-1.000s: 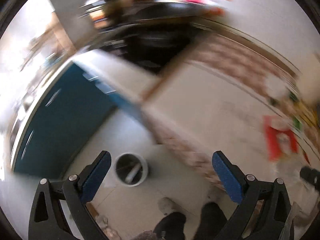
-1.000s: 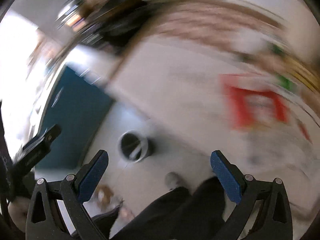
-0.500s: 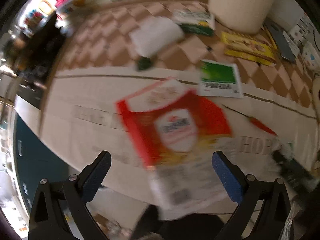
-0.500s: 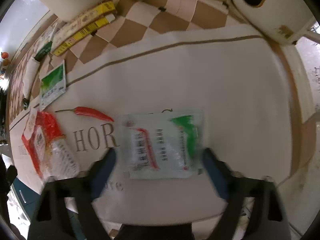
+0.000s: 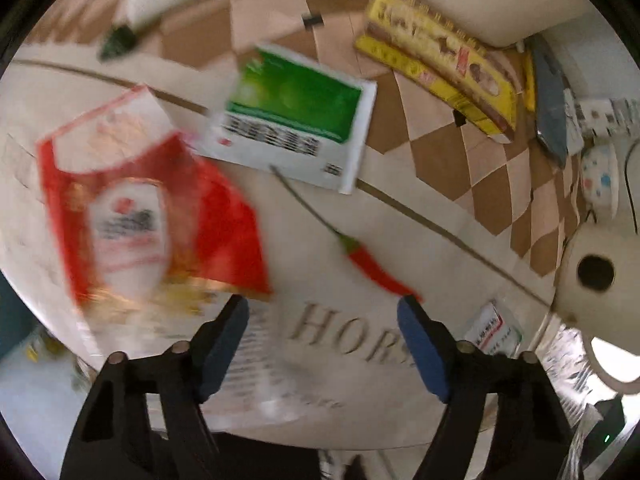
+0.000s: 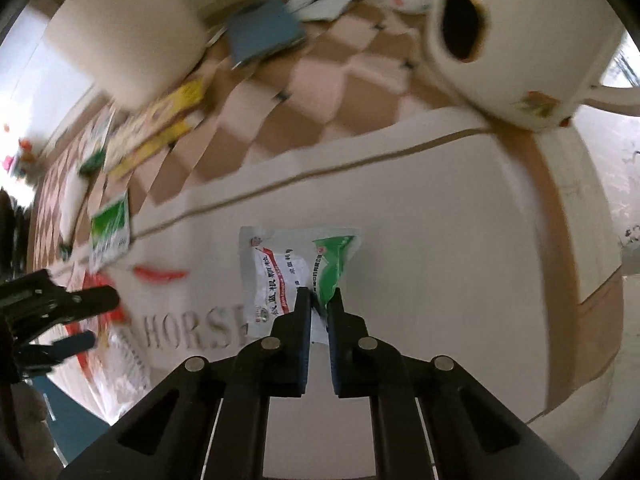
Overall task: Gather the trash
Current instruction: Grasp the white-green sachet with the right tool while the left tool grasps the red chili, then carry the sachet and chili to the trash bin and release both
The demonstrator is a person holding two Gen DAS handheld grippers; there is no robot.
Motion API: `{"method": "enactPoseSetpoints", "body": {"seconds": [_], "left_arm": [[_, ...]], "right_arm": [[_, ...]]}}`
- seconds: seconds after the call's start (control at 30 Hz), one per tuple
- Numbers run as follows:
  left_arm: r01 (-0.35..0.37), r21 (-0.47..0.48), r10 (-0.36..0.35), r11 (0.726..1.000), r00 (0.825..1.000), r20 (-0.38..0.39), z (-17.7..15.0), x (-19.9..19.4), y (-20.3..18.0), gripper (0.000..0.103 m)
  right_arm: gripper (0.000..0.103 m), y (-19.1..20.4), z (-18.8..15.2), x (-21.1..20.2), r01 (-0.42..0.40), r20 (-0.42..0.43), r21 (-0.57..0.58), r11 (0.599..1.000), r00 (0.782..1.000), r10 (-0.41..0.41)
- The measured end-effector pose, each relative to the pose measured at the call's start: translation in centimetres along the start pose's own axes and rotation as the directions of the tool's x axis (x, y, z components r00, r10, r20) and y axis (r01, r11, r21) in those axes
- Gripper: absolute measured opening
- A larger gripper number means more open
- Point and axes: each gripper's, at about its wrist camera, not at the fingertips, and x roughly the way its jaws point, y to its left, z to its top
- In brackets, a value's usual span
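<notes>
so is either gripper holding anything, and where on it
The right gripper is shut on the white sachet, pinching its near edge. The left gripper is open, holding nothing.

both tools are matte black plastic. the left gripper point(image 5: 323, 330) has angular triangular cut-outs, round silver pivot screws and dark blue pads point(image 5: 420, 348). the right gripper point(image 6: 319, 300) has the same silver screws and narrow blue-edged fingers point(image 6: 303, 320).
</notes>
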Motion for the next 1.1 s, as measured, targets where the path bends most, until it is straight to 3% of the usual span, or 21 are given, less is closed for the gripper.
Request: {"method": "enactPoseSetpoints", "body": {"seconds": [0.03, 0.1, 0.17, 0.23, 0.37, 0.6, 0.8, 0.93, 1.03, 1.1], "left_arm": [[-0.004, -0.009, 0.004, 1.000, 1.000, 0.001, 0.3, 0.4, -0.4, 0.071], [-0.023, -0.017, 0.023, 1.000, 1.000, 0.006, 0.7, 0.9, -1.4, 0.053], [-0.051, -0.010, 0.051, 0.999, 0.999, 0.019, 1.0, 1.1, -2.4, 0.052], [-0.122, 0.021, 0.121, 0.992, 0.992, 0.044, 1.3, 1.3, -3.8, 0.042], [-0.217, 0.093, 0.207, 0.972, 0.973, 0.105, 1.4, 1.2, -5.2, 0.008], [-0.300, 0.197, 0.259, 0.933, 0.943, 0.207, -0.2, 0.6, -5.8, 0.007], [-0.398, 0.247, 0.284, 0.883, 0.874, 0.393, -2.1, -2.6, -7.3, 0.007], [-0.414, 0.236, 0.258, 0.879, 0.830, 0.494, -2.9, -7.1, -5.4, 0.007], [-0.435, 0.226, 0.245, 0.872, 0.786, 0.568, -4.1, -10.0, -4.3, 0.007], [-0.433, 0.214, 0.237, 0.875, 0.771, 0.591, -4.5, -11.6, -1.5, 0.007]], "right_arm": [[0.008, -1.0, 0.4, -0.3, 0.002, 0.008, 0.017, 1.000, 1.000, -0.002], [0.008, -2.9, 1.3, -0.2, 0.007, 0.016, 0.043, 0.999, 1.000, -0.008], [0.008, -3.8, 2.1, 0.1, 0.015, 0.019, 0.065, 0.998, 1.000, -0.016], [0.008, -5.0, 2.1, 0.1, 0.014, 0.020, 0.083, 0.996, 1.000, -0.016], [0.008, -6.5, 2.0, -0.1, 0.011, 0.021, 0.091, 0.996, 1.000, -0.013], [0.007, -4.7, 2.1, 0.3, -0.005, 0.031, 0.071, 0.997, 1.000, 0.002], [0.005, -2.9, 2.5, -0.9, -0.035, 0.066, 0.037, 0.999, 0.997, 0.032], [0.005, -0.9, 2.7, -2.3, -0.069, 0.098, -0.001, 0.998, 0.993, 0.069], [0.004, 1.1, 2.6, -3.5, -0.105, 0.119, -0.041, 0.994, 0.987, 0.109], [0.004, 2.4, 2.4, -4.3, -0.123, 0.130, -0.070, 0.990, 0.983, 0.131]]}}
